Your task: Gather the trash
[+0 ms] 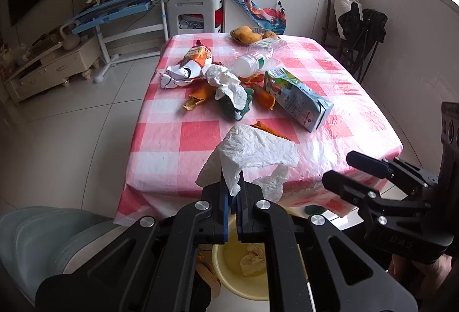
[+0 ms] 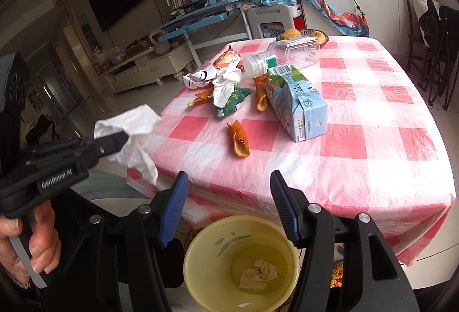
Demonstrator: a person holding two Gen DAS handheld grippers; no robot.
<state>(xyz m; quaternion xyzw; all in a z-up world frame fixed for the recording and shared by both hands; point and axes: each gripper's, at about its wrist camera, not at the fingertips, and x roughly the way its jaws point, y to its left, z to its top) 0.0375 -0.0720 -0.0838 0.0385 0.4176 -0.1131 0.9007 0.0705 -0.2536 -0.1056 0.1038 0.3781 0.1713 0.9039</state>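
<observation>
My left gripper [image 1: 233, 194] is shut on a crumpled white tissue [image 1: 255, 148], held off the near edge of the table above a yellow bin [image 1: 221, 274]. From the right wrist view the left gripper [image 2: 123, 138] comes in from the left with the tissue [image 2: 134, 122] hanging from its tips. My right gripper [image 2: 229, 180] is open with nothing between its blue pads, above the bin [image 2: 238, 217], which holds one crumpled tissue [image 2: 258, 273]. On the checked cloth lie an orange peel [image 2: 238, 139], a blue milk carton [image 2: 295, 105], a plastic bottle [image 2: 258, 62], another tissue [image 2: 225, 85] and wrappers.
The table [image 2: 373, 168] has a red-and-white cloth hanging over its near edge. A plate of fruit [image 1: 249, 35] and a clear plastic box [image 2: 298, 50] sit at the far end. A grey-green chair [image 1: 34, 240] stands at the lower left, dark chairs [image 1: 364, 33] to the right.
</observation>
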